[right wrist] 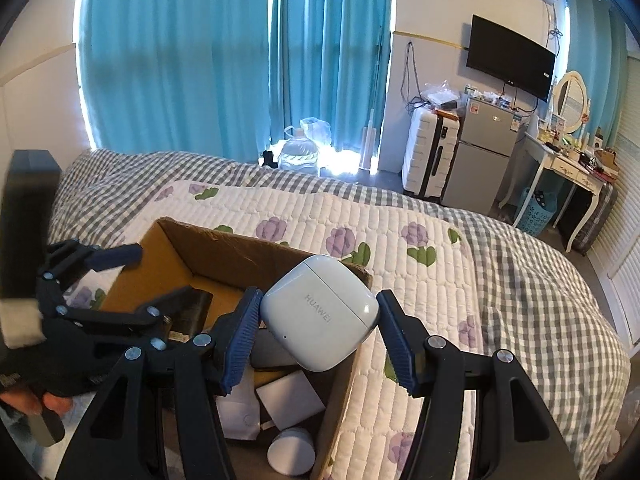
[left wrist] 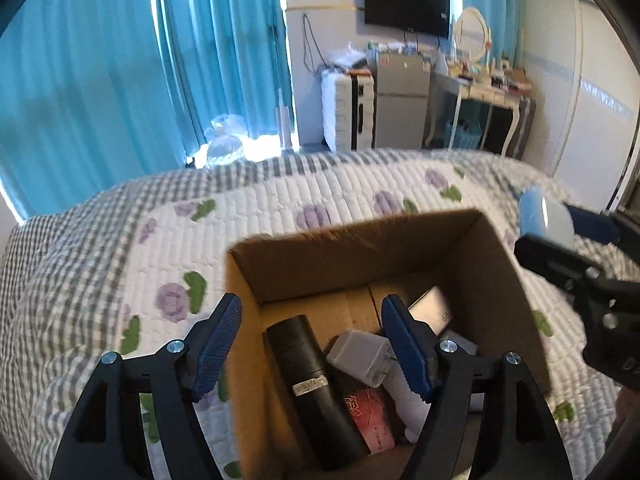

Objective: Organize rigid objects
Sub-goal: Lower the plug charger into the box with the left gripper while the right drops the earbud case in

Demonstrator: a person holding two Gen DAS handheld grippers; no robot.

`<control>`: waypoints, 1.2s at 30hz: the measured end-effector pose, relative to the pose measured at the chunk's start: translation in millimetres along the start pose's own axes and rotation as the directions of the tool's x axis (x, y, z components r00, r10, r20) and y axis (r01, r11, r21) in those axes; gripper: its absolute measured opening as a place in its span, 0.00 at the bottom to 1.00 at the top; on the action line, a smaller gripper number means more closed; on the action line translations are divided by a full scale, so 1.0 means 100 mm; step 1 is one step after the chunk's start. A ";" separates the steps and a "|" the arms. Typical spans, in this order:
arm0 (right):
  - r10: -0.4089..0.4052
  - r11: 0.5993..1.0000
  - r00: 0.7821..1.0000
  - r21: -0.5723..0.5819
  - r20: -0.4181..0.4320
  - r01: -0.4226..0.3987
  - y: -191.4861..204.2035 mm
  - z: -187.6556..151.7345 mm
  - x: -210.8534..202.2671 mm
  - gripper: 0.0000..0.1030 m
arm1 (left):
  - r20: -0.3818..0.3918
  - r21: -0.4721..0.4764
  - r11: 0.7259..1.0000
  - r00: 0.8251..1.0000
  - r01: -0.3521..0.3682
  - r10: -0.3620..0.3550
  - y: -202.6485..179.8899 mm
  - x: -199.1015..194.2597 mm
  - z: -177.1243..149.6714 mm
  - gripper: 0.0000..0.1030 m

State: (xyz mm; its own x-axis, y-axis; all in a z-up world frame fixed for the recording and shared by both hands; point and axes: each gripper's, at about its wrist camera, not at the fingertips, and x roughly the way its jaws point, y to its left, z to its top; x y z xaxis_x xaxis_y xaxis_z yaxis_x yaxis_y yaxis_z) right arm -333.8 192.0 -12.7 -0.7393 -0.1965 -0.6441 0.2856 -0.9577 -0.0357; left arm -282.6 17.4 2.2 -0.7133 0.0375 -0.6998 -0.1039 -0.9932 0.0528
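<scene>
An open cardboard box point(left wrist: 400, 236) point(right wrist: 240, 246) stands on the bed. It holds a black cylinder point(left wrist: 316, 384), a white charger plug point(left wrist: 360, 356) point(right wrist: 290, 402), a red packet point(left wrist: 370, 416), a silver flat device point(left wrist: 430, 306) and a white round item point(right wrist: 292, 454). My left gripper point(left wrist: 312, 344) point(right wrist: 156, 280) hangs open over the box's left wall, one finger outside it and one inside, with nothing gripped. My right gripper point(right wrist: 320, 340) point(left wrist: 560, 236) is shut on a white earbud case point(right wrist: 320, 312) point(left wrist: 544, 216), which it holds tilted above the box's right rim.
The bed has a quilted floral cover point(right wrist: 420, 280) over a grey check blanket. Beyond it are blue curtains point(right wrist: 224, 60), a white suitcase point(right wrist: 428, 152), a small fridge point(right wrist: 480, 148), a dressing table point(right wrist: 568, 168) and a wall TV point(right wrist: 510, 56). A person's hand point(right wrist: 36, 402) holds the left gripper.
</scene>
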 end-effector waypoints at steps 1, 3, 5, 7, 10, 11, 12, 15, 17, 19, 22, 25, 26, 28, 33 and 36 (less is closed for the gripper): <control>-0.002 1.000 1.000 -0.003 0.004 0.002 0.02 0.01 -0.05 0.57 | 0.011 -0.003 1.000 1.000 0.000 0.000 0.02 -0.07 0.01 0.73; -0.002 1.000 1.000 -0.008 0.009 0.002 0.06 0.04 -0.12 0.57 | 0.031 -0.007 1.000 1.000 -0.006 0.006 0.09 -0.21 0.04 0.73; 0.010 1.000 1.000 -0.005 0.005 -0.010 0.12 0.07 -0.14 0.57 | 0.047 -0.008 1.000 0.999 -0.023 0.024 0.15 -0.31 0.06 0.73; 0.027 1.000 1.000 0.002 -0.008 -0.027 0.20 0.10 -0.10 0.57 | 0.060 -0.011 0.999 0.997 -0.042 0.042 0.21 -0.37 0.07 0.73; 0.054 0.998 0.998 0.021 -0.043 -0.053 0.31 0.13 0.07 0.57 | 0.066 -0.014 0.998 0.996 -0.056 0.057 0.31 -0.38 0.07 0.73; 0.063 0.998 0.996 0.028 -0.062 -0.062 0.36 0.14 0.17 0.57 | 0.067 -0.013 0.998 0.996 -0.062 0.063 0.34 -0.36 0.06 0.73; 0.063 0.998 0.995 0.031 -0.080 -0.061 0.39 0.13 0.26 0.57 | 0.068 -0.015 0.998 0.995 -0.066 0.067 0.36 -0.35 0.06 0.73; 0.053 0.998 0.990 0.043 -0.130 -0.047 0.47 0.12 0.55 0.57 | 0.060 -0.027 0.997 0.996 -0.068 0.069 0.43 -0.24 0.05 0.73; 0.052 0.997 0.986 0.062 -0.160 -0.043 0.47 0.10 0.71 0.57 | 0.056 -0.029 0.997 0.996 -0.072 0.073 0.47 -0.16 0.05 0.73; 0.054 0.996 0.982 0.076 -0.179 -0.041 0.48 0.08 0.84 0.57 | 0.053 -0.028 0.997 0.996 -0.070 0.071 0.48 -0.08 0.04 0.73; 0.049 0.996 0.980 0.083 -0.195 -0.034 0.49 0.05 0.98 0.57 | 0.052 -0.036 0.998 0.997 -0.060 0.062 0.51 0.01 0.03 0.73; 0.077 0.991 0.977 0.121 -0.197 -0.054 0.43 0.04 1.05 0.66 | 0.050 -0.042 0.998 0.998 -0.043 0.045 0.52 0.05 -0.01 0.73; 0.086 0.989 0.978 0.132 -0.189 -0.062 0.41 0.04 1.05 0.69 | 0.047 -0.041 0.998 0.998 -0.044 0.046 0.52 0.06 -0.02 0.73; 0.082 0.990 0.982 0.130 -0.171 -0.060 0.40 0.05 1.01 0.73 | 0.041 -0.039 0.998 0.998 -0.048 0.050 0.52 0.05 -0.03 0.73; 0.054 0.993 0.989 0.114 -0.138 -0.039 0.40 0.12 0.76 0.73 | 0.060 -0.049 0.997 0.997 -0.054 0.057 0.49 -0.18 -0.02 0.73; 0.015 0.995 0.994 0.102 -0.110 -0.004 0.34 0.19 0.47 0.73 | 0.099 -0.051 0.997 0.993 -0.053 0.057 0.43 -0.45 0.06 0.73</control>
State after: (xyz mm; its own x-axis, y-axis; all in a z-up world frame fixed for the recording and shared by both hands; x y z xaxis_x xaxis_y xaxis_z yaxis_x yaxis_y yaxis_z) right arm -370.9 145.8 -29.6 -0.6633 -0.1865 -0.7247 0.2248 -0.9734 0.0448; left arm -259.0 -26.8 40.1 -0.7831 -0.0089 -0.6218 -0.0307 -0.9981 0.0530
